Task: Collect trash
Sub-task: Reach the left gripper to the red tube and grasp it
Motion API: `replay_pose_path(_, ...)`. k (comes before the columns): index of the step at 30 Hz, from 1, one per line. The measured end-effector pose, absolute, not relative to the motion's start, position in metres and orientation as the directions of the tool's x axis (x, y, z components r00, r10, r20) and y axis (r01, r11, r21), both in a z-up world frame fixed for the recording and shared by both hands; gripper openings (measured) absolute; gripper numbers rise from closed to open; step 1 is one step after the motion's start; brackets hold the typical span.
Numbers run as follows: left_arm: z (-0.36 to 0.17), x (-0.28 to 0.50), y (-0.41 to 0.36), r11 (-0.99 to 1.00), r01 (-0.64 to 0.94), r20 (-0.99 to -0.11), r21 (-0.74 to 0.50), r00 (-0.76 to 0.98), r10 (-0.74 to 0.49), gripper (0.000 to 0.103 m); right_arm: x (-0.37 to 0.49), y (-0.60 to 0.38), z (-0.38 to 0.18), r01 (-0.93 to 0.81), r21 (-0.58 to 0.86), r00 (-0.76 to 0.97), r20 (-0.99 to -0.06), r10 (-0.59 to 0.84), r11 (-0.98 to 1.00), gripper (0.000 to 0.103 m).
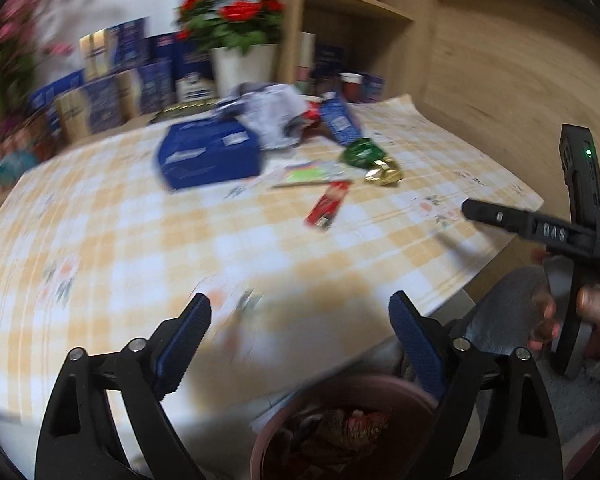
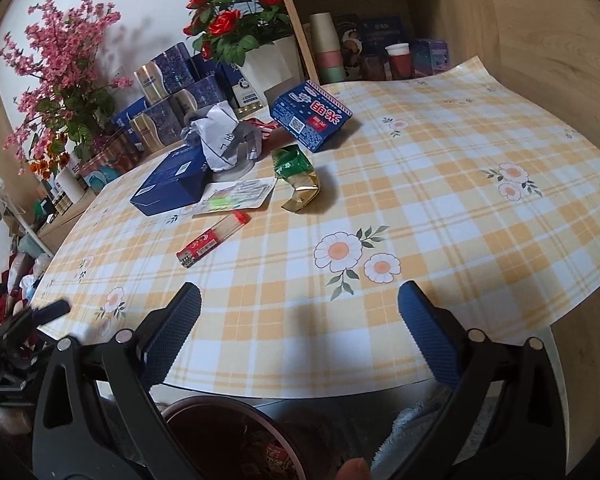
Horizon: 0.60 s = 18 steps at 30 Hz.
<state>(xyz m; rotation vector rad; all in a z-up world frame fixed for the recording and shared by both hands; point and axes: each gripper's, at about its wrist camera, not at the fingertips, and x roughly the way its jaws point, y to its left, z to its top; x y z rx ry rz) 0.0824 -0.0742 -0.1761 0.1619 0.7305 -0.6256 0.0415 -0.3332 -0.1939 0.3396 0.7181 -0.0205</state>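
Trash lies on the checked tablecloth (image 2: 440, 208): a red wrapper (image 2: 212, 240), a green and gold foil wrapper (image 2: 296, 178), a flat clear packet (image 2: 236, 196), two blue boxes (image 2: 172, 184) (image 2: 312, 114) and crumpled white paper (image 2: 220, 136). A pink bin (image 1: 336, 432) with wrappers inside sits below the table's near edge; it also shows in the right wrist view (image 2: 236, 440). My left gripper (image 1: 300, 340) is open and empty above the bin. My right gripper (image 2: 300, 332) is open and empty over the table's near edge. The left view is blurred.
Flower pots (image 2: 260, 60), tins and blue boxes (image 2: 168, 92) stand along the back of the table. A wooden shelf (image 2: 380, 40) with cups stands behind. The right-hand gripper body (image 1: 580, 216) shows at the right of the left view.
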Motion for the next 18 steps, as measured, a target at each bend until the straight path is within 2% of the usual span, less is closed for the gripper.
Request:
replay_pose_path(3, -0.171, 0.11, -0.107, 0.772, 0.634, -0.686, -0.055, 0.538, -0.491, 0.079, 0.046, -0.337, -0.196, 0.138, 0.318, 0.742, -0.66, 0.115, 0.938, 0.097)
replay_pose_path(6, -0.175, 0.14, -0.137, 0.744, 0.667, -0.72, -0.05, 0.492, -0.489, 0.068, 0.047, -0.343, -0.198, 0.142, 0.34, 0.739, -0.662, 0.129, 0.93, 0.097)
replay_pose_path(18, -0.213, 0.197, -0.196, 0.735, 0.677, -0.81, 0.025, 0.445, -0.382, 0.04, 0.048, -0.358, -0.203, 0.166, 0.417, 0.74, -0.652, 0.167, 0.893, 0.097)
